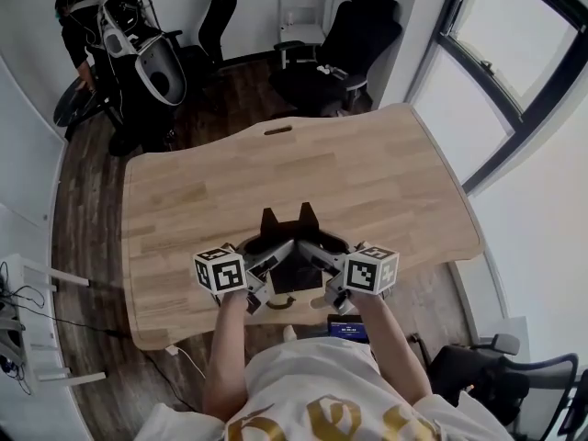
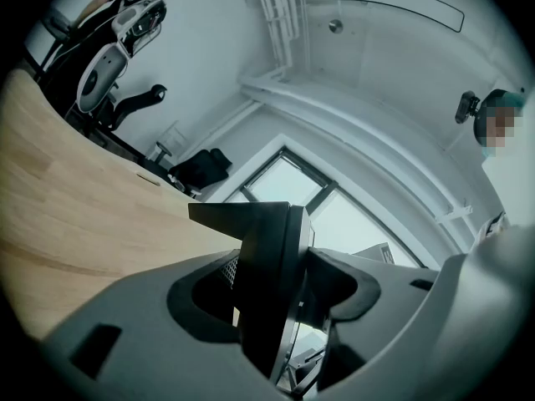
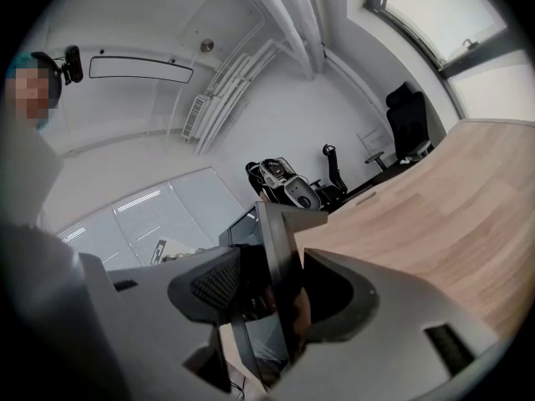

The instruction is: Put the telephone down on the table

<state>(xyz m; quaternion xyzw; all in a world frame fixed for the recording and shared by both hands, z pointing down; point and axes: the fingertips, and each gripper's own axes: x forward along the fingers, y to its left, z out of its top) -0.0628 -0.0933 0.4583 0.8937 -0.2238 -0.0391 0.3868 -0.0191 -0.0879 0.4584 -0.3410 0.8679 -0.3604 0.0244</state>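
Observation:
A black telephone (image 1: 288,224) with two pointed parts at its top is held between my two grippers, over the near edge of the wooden table (image 1: 367,173). From the left side, my left gripper (image 1: 268,263) is shut on it. My right gripper (image 1: 317,259) is shut on its right side. In the left gripper view the telephone (image 2: 269,266) stands as a dark slab clamped between that gripper's pads (image 2: 280,301). The right gripper view shows a thin black edge of the telephone (image 3: 276,249) pinched in that gripper (image 3: 280,295). Whether its underside touches the table is hidden.
Black office chairs (image 1: 354,35) stand past the far edge, next to a grey and white machine (image 1: 138,58) and a person (image 1: 78,26). Windows (image 1: 514,62) run along the right. A white rack (image 1: 28,320) is at the left, another chair (image 1: 496,375) at lower right.

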